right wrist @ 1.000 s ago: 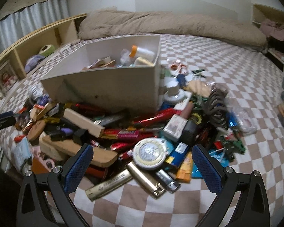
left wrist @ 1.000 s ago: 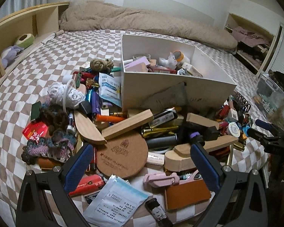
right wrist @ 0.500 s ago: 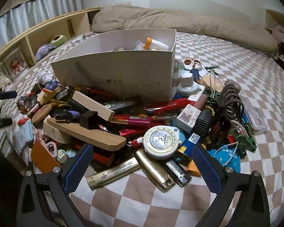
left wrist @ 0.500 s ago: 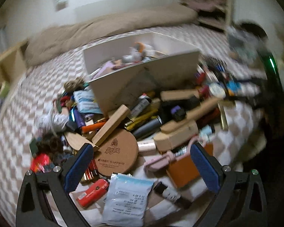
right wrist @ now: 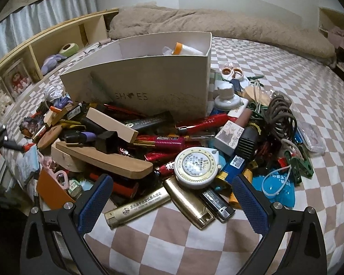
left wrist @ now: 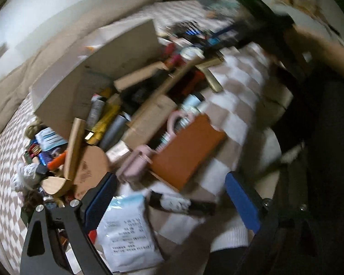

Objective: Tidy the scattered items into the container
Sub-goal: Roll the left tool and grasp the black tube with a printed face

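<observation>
Well, the left gripper (left wrist: 169, 199) w/ blue pads hangs tilted over the bed's near edge, jaws wide but closing, nothing pinched; a black-and-white tube (left wrist: 178, 204) lies between them, pic blurred. The right gripper (right wrist: 172, 197) is spread wide, empty, over a round white tape measure (right wrist: 196, 167) & gold lighter (right wrist: 188, 202). The white cardboard shoe box (right wrist: 149, 87) sits mid-bed on the checked sheet (right wrist: 172, 240), clutter heaped at its front wall.

Checkered bed (right wrist: 275, 52) under a white box (right wrist: 149, 84), scattered clutter (right wrist: 172, 142), rumpled beige blanket (right wrist: 217, 27).
</observation>
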`<state>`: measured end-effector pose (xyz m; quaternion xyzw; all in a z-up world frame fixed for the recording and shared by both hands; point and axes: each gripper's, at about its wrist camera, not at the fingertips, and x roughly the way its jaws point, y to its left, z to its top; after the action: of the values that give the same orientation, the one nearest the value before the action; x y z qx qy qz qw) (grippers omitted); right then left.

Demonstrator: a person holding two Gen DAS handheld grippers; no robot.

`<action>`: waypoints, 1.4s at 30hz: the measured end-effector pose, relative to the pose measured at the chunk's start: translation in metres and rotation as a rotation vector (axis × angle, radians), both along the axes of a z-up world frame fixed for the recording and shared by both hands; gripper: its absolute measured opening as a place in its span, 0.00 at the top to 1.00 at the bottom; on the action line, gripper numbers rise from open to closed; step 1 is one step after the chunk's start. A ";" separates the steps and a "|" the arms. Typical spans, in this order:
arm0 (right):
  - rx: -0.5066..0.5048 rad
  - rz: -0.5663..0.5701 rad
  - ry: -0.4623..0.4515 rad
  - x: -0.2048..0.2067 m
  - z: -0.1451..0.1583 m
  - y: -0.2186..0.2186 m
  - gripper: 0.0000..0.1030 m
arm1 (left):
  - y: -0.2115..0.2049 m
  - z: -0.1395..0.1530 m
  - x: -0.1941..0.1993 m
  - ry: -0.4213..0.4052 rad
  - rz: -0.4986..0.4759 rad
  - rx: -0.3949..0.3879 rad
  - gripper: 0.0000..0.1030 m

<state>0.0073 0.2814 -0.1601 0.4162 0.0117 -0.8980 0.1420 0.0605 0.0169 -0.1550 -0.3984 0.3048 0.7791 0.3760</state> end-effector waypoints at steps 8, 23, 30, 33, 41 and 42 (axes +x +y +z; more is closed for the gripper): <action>-0.015 0.024 -0.017 0.002 -0.002 -0.003 0.00 | 0.006 -0.028 0.021 0.052 -0.110 -0.156 0.07; 0.020 0.272 -0.064 0.022 -0.009 -0.029 0.00 | 0.009 -0.059 0.019 0.047 -0.140 -0.203 0.20; -0.049 0.295 -0.146 0.016 -0.021 -0.024 0.00 | 0.002 -0.052 0.007 -0.001 -0.101 -0.128 0.20; -0.054 0.283 -0.153 0.011 -0.024 -0.019 0.00 | 0.000 -0.046 0.003 -0.016 -0.081 -0.093 0.20; -0.063 0.391 -0.145 -0.008 -0.023 -0.028 0.00 | -0.003 -0.031 -0.001 -0.036 -0.056 -0.025 0.20; -0.067 0.408 -0.150 -0.009 -0.024 -0.029 0.00 | -0.003 -0.032 -0.002 -0.039 -0.050 -0.024 0.20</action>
<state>-0.0021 0.2520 -0.1838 0.4661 0.0554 -0.8171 0.3348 0.0586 0.0138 -0.1865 -0.4101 0.3166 0.7580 0.3964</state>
